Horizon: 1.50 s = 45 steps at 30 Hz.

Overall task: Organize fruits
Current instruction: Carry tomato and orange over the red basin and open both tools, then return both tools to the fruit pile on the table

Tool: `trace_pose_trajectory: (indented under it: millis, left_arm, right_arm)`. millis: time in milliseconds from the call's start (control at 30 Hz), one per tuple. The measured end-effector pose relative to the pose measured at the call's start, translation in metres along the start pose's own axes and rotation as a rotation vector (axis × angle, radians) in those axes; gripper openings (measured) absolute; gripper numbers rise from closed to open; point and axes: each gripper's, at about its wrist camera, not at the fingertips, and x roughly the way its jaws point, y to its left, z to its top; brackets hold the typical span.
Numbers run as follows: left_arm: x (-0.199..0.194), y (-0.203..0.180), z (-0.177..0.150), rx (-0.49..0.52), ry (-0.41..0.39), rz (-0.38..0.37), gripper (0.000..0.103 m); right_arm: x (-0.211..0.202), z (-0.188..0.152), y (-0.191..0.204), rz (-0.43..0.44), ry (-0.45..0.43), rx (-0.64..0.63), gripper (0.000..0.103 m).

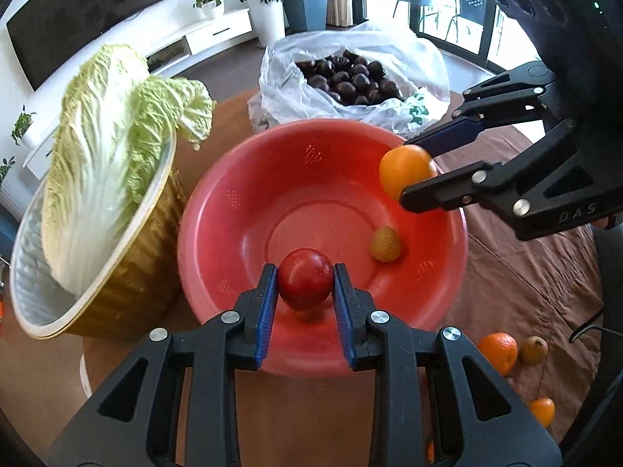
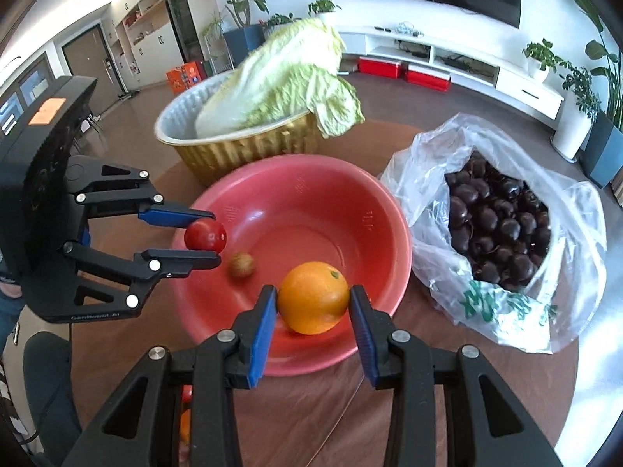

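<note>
The left gripper (image 1: 305,286) has its jaws closed on a red fruit (image 1: 305,279), carried above the near, 6 o'clock rim of the red basin (image 1: 249,210). From the right wrist camera the same gripper (image 2: 206,235) reaches in from 9 o'clock, the red fruit (image 2: 205,236) pinched between its blue pads over the basin's left rim.

The right gripper (image 2: 313,303) has its jaws closed on an orange (image 2: 313,297), held over the basin (image 2: 350,210) near its 6 o'clock edge. In the left wrist view that gripper (image 1: 410,173) enters from 3 o'clock and the orange (image 1: 405,169) hangs over the basin's right rim.

A small brownish-yellow fruit (image 1: 385,244) lies inside the basin on its floor, apart from both held fruits.

On the brown table (image 1: 525,272), at 4 o'clock of the basin, lie another orange (image 1: 499,351), a small pear-like fruit (image 1: 534,349) just beside it, and a smaller orange fruit (image 1: 542,410) nearer the camera.

A gold bowl (image 1: 128,272) holding a napa cabbage (image 1: 101,163) stands touching the basin at 9 o'clock. At 12 o'clock a clear plastic bag (image 1: 280,89) lies open, full of dark round chestnut-like things (image 1: 350,78).
</note>
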Motion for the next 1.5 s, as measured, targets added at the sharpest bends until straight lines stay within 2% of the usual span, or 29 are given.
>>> trace_pose_trajectory:
  millis: [267, 600, 633, 667, 733, 800, 967, 1200, 1300, 1500]
  left_arm:
    - [0.026, -0.005, 0.001, 0.018, 0.035, 0.001, 0.026]
    - [0.033, 0.004, -0.003, -0.003, 0.052, 0.015, 0.028]
    - [0.033, 0.005, -0.003, -0.009, 0.052, 0.016, 0.035]
    - [0.033, 0.006, -0.002, -0.017, 0.044, 0.021, 0.054]
    - [0.027, 0.007, -0.002, -0.027, 0.016, 0.002, 0.073]
    - [0.024, 0.007, -0.001, -0.031, 0.013, 0.012, 0.076]
    - [0.010, 0.008, -0.002, -0.035, 0.002, 0.031, 0.076]
    - [-0.054, -0.006, -0.028, -0.024, -0.090, 0.057, 0.076]
    - [-0.078, -0.024, -0.051, -0.005, -0.105, 0.070, 0.076]
    - [-0.117, -0.074, -0.106, 0.035, -0.138, 0.025, 0.076]
  right_arm:
    - [0.025, 0.007, -0.005, -0.018, 0.036, -0.020, 0.041]
    - [0.033, 0.013, -0.005, -0.028, 0.042, -0.029, 0.041]
    - [0.034, 0.014, -0.005, -0.028, 0.043, -0.029, 0.041]
    - [0.035, 0.014, -0.005, -0.029, 0.044, -0.028, 0.041]
    - [0.034, 0.016, -0.005, -0.033, 0.044, -0.023, 0.043]
    - [0.033, 0.016, -0.007, -0.035, 0.039, -0.018, 0.047]
    - [0.022, 0.014, -0.011, -0.027, 0.027, 0.002, 0.048]
    - [-0.036, -0.025, 0.001, -0.007, -0.061, 0.002, 0.048]
    - [-0.056, -0.052, 0.013, 0.020, -0.088, 0.007, 0.048]
    - [-0.073, -0.107, 0.032, 0.045, -0.086, 0.034, 0.048]
